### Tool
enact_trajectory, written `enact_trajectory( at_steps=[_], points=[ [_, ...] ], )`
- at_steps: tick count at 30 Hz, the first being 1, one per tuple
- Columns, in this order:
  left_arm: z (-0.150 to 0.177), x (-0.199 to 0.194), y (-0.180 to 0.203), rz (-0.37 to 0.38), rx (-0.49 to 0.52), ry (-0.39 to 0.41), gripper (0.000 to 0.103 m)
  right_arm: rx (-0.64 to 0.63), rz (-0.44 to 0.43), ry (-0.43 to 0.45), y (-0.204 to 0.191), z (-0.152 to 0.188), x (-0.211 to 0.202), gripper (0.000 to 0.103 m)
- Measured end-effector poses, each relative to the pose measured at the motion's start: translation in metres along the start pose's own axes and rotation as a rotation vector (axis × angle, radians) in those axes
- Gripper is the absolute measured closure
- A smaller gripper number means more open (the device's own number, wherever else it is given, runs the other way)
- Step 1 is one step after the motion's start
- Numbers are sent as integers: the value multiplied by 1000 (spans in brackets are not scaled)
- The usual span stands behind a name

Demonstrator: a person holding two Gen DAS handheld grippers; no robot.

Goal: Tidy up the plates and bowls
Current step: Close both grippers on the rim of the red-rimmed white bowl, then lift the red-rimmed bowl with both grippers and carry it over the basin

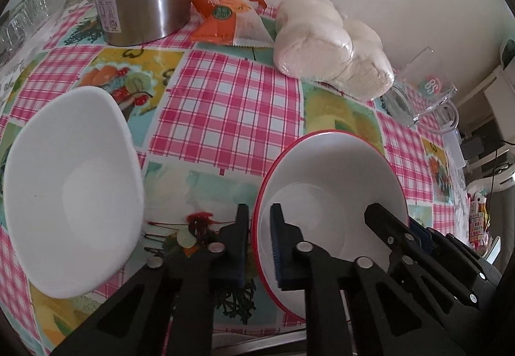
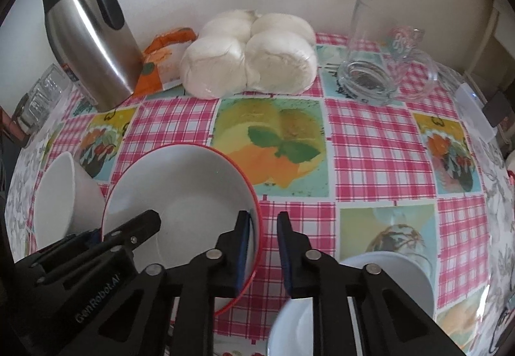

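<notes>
Both grippers are down on the same dish, the red-rimmed white bowl (image 1: 328, 195) sitting on the tabletop (image 1: 225, 105) with its pink-check and fruit-print oilcloth. The left gripper (image 1: 257, 246) straddles the bowl's left rim: one blue-padded finger outside, the other inside, clamped on the wall. Across the bowl, the right gripper (image 2: 264, 246) does the same on the opposite rim, one finger inside and one outside, closed down on the red edge.

Just left of that bowl, near but apart, stands a plain white bowl (image 1: 70, 195). To the right of the right gripper, at the near edge of the tabletop, lies a white plate (image 2: 354, 307) with a white cup-like piece on it; I can't tell exactly what that piece is.

Along the back wall: a brushed-steel thermos jug with a black handle (image 2: 87, 44), an orange snack packet (image 1: 225, 15), a clear-wrapped pack of white buns (image 2: 251, 53), a clear glass mug (image 1: 421, 89) and, at far left, clear glass tumblers (image 1: 29, 15).
</notes>
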State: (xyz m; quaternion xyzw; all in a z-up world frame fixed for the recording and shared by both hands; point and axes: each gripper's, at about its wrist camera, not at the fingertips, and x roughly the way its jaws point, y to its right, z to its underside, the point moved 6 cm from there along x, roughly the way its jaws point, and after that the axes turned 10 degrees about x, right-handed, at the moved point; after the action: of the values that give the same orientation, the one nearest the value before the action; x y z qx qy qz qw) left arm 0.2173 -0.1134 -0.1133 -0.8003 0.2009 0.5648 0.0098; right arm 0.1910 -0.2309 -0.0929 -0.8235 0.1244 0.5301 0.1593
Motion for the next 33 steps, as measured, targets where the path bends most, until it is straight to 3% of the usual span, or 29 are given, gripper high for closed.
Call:
enact_trajectory(
  at_steps=[5, 15, 33],
  points=[
    [1, 1, -1, 18, 1, 6, 93, -5, -9, -9, -2, 1, 4, 93],
    [-2, -1, 4, 54, -1, 31, 93, 21, -24, 30, 4, 0, -1, 94],
    [-10, -57, 13, 69, 14, 101, 93, 72, -76, 140, 7, 3, -53, 94]
  ],
)
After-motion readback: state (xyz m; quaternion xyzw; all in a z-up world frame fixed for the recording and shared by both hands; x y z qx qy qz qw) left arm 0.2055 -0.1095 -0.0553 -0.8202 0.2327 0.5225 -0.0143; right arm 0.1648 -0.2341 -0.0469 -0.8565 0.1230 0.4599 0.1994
